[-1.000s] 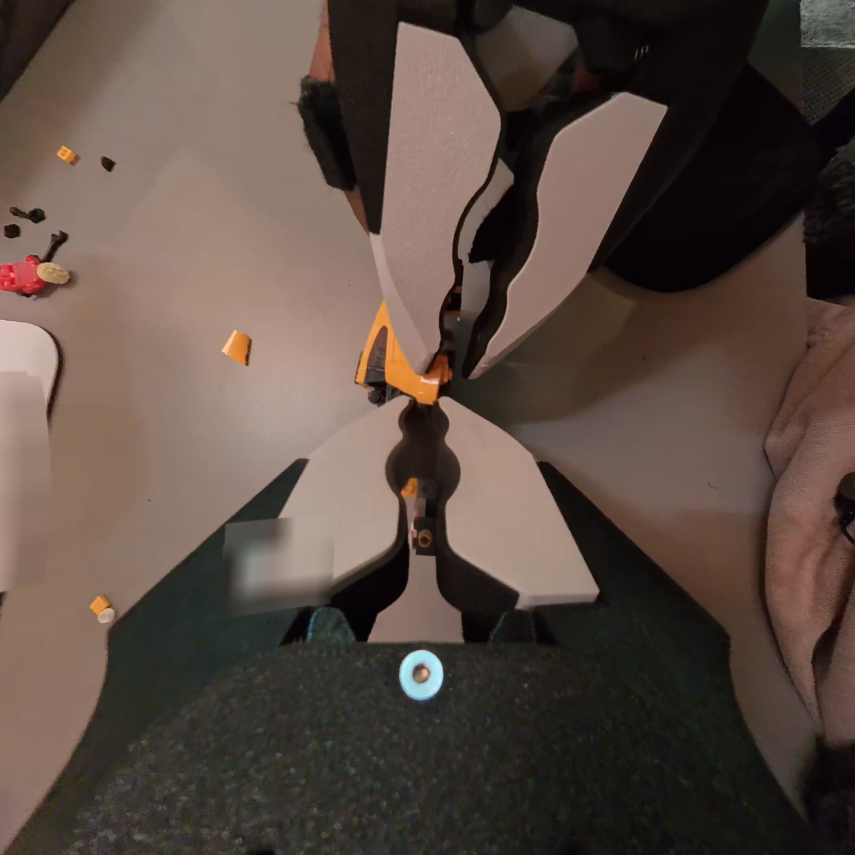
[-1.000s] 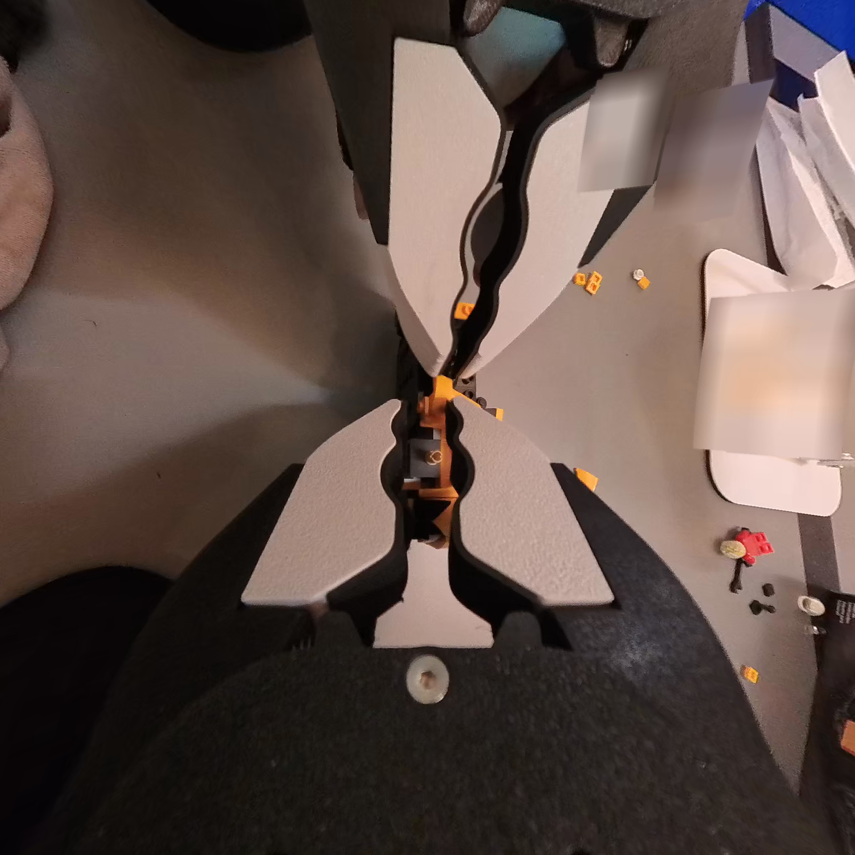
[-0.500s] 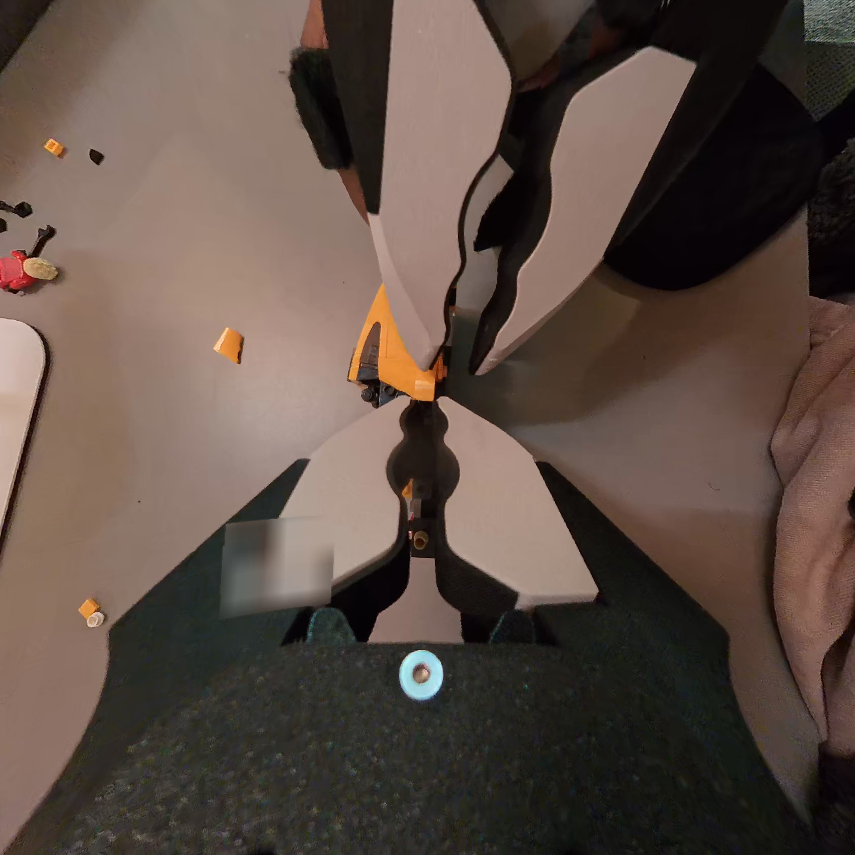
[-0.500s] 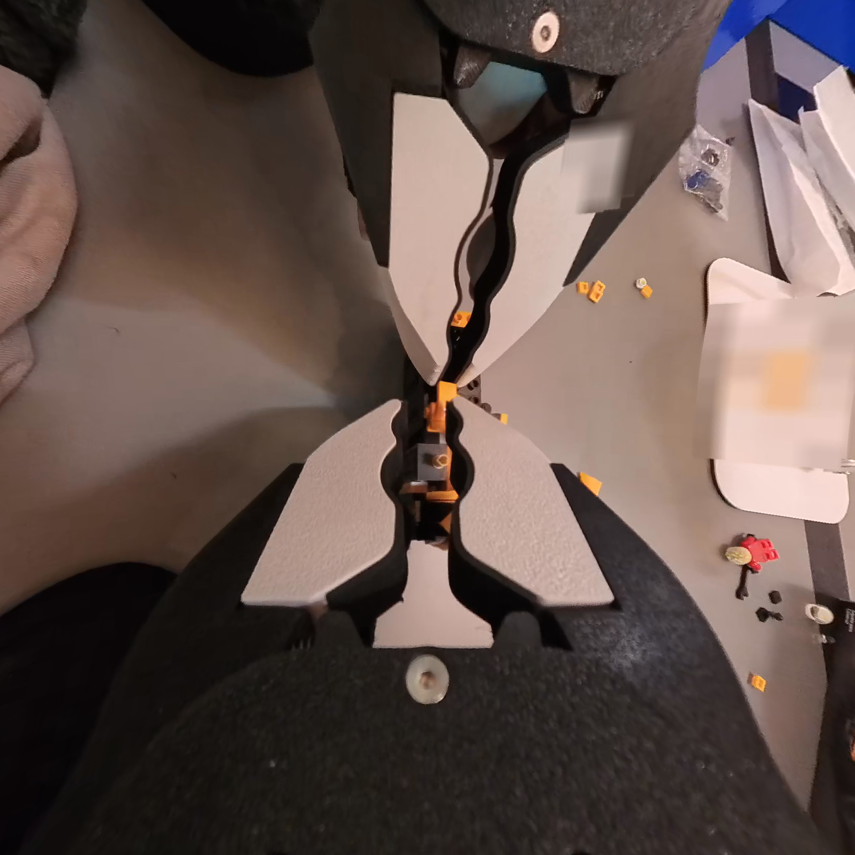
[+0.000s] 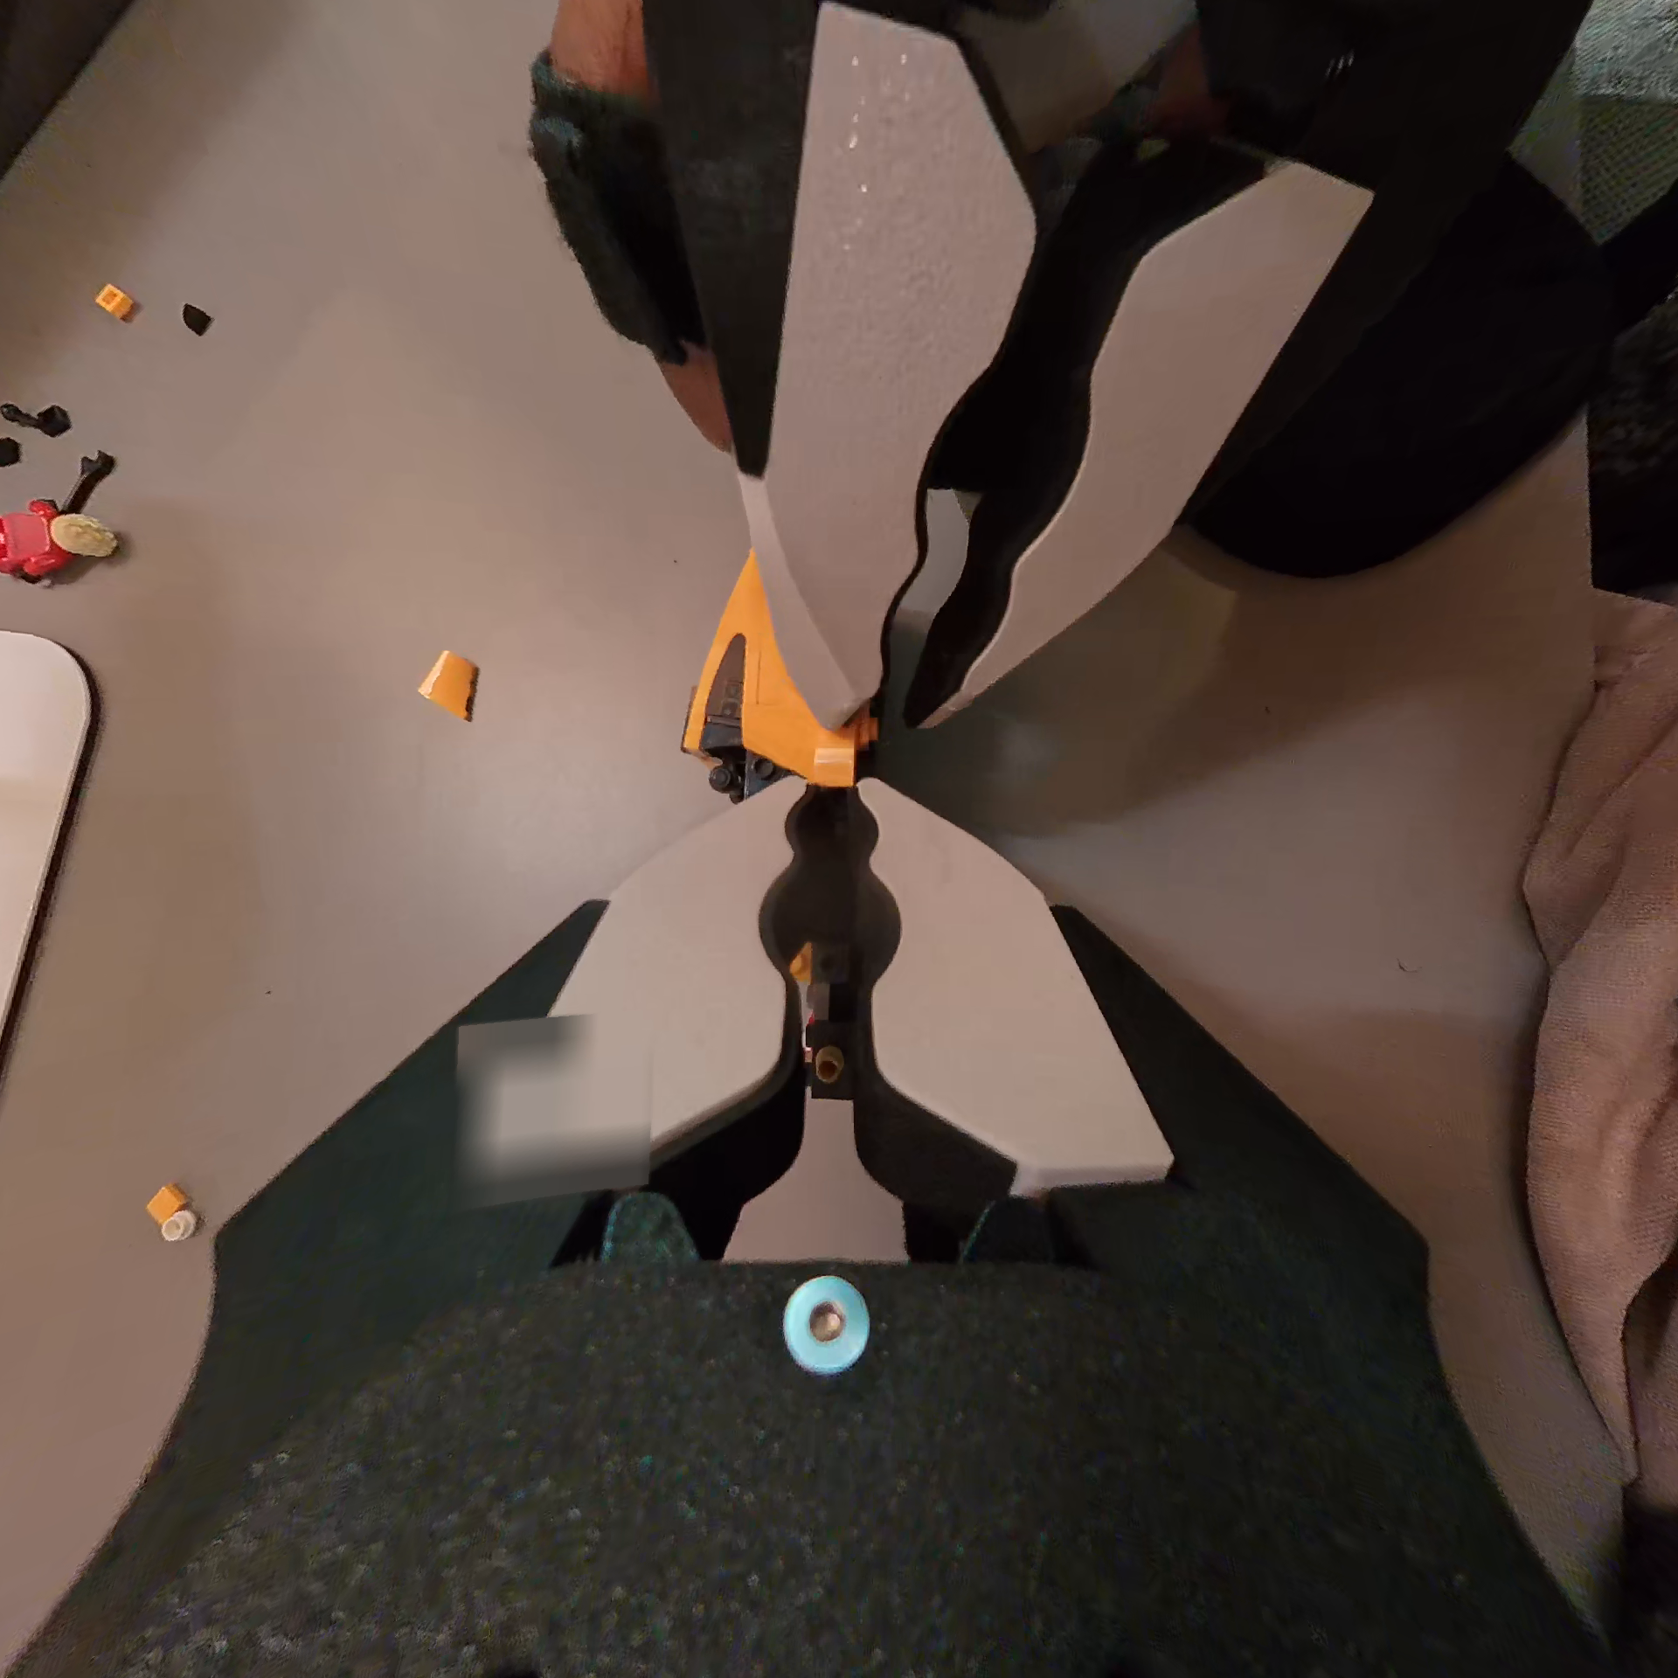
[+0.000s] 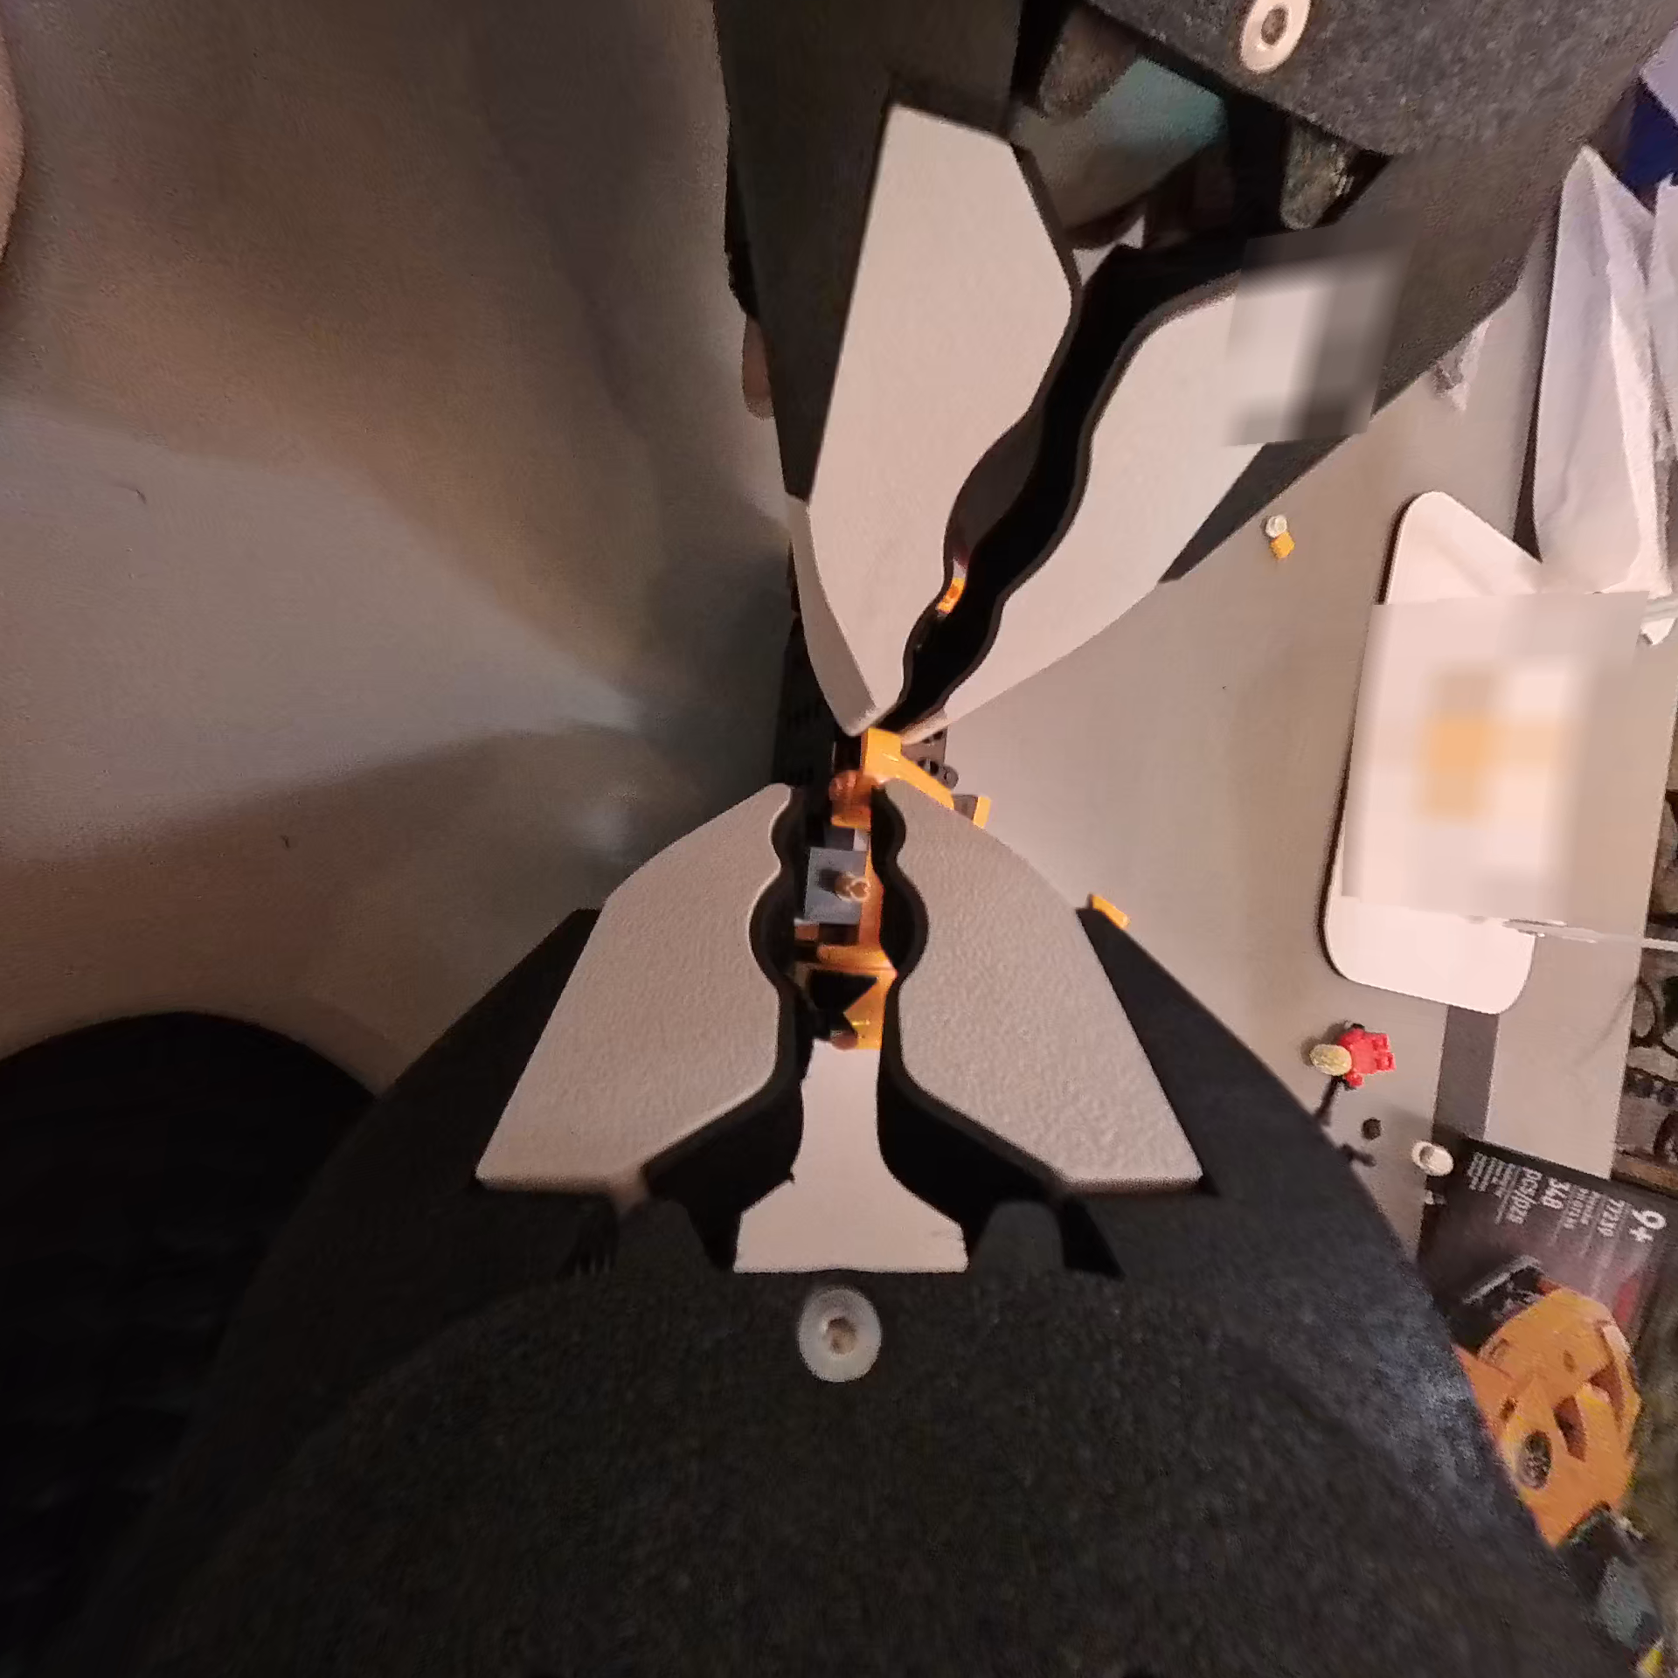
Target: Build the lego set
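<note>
My right gripper (image 6: 835, 804) is shut on a small orange, grey and black brick model (image 6: 844, 917), which sits between its pads above the grey table (image 6: 318, 726). The model also shows in the left wrist view (image 5: 763, 708), partly behind the right gripper (image 5: 894, 717), which comes in from above. My left gripper (image 5: 840, 792) meets it tip to tip. It is nearly closed, and its tips pinch a small orange piece (image 5: 835, 758) at the model's near end. In the right wrist view the left gripper (image 6: 894, 726) nips that same orange piece (image 6: 885, 749).
Loose orange bricks (image 5: 448, 686) and a red figure part (image 5: 36, 545) lie on the table to the left. A white tray (image 5: 41, 772) is at the left edge, a pinkish cloth (image 5: 1616, 999) at the right. A printed box (image 6: 1544, 1344) lies at the right wrist view's lower right. Only a small space, under 4 cm, lies between the two pairs of fingers.
Both grippers have stayed tip to tip on the model. The left gripper leans more to the right in the right wrist view. Both pairs of jaws have narrowed slightly.
</note>
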Demonstrator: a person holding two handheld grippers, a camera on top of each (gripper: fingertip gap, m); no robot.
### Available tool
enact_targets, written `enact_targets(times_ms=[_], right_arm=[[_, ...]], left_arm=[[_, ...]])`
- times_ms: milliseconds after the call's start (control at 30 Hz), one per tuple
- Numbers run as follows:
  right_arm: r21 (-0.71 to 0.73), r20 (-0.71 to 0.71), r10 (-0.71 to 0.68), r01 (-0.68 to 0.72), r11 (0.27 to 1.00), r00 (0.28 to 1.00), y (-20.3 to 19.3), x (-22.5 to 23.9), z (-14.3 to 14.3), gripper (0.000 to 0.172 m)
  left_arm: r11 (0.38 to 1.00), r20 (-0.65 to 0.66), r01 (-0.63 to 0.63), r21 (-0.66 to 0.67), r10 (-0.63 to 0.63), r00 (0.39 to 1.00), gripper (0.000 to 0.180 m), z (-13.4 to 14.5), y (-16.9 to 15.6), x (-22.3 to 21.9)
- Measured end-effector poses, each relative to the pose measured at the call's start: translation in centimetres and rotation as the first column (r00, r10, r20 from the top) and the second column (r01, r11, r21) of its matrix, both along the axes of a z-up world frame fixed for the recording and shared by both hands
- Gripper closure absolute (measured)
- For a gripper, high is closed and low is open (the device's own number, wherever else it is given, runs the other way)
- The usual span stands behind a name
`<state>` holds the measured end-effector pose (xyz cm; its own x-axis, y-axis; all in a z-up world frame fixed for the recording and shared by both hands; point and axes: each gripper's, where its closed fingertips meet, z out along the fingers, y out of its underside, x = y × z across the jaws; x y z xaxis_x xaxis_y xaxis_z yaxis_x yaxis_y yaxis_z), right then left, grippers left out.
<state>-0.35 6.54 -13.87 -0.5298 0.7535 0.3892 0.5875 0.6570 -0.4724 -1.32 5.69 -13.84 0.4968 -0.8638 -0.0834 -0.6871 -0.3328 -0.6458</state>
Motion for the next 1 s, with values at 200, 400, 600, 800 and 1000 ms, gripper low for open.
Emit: enact_targets(times_ms=[200,400,600,800,1000], right_arm=[[0.015,0.005,0.002,-0.002,1.000,1.000,-0.18,0.04,-0.03,0.158],[0.076,0.028,-0.016,0.014,0.997,0.999,0.00,0.09,-0.08,0.160],[0.169,0.050,-0.004,-0.005,0.986,0.999,0.29,0.27,-0.20,0.161],[0.291,0.089,0.038,-0.062,0.955,0.995,0.43,0.33,-0.19,0.162],[0.353,0.120,0.058,-0.097,0.931,0.991,0.54,0.46,-0.21,0.161]], left_arm=[[1.000,0.008,0.004,0.002,-0.004,1.000,0.176,-0.05,0.08,0.12],[1.000,0.012,0.003,0.007,-0.003,1.000,0.176,-0.12,0.20,0.20],[1.000,0.022,0.003,0.011,-0.003,1.000,0.176,-0.15,0.34,0.30],[1.000,0.014,0.010,0.028,-0.011,1.000,0.176,-0.25,0.49,0.36],[1.000,0.043,0.012,0.022,-0.013,0.999,0.172,-0.11,0.52,0.31]])
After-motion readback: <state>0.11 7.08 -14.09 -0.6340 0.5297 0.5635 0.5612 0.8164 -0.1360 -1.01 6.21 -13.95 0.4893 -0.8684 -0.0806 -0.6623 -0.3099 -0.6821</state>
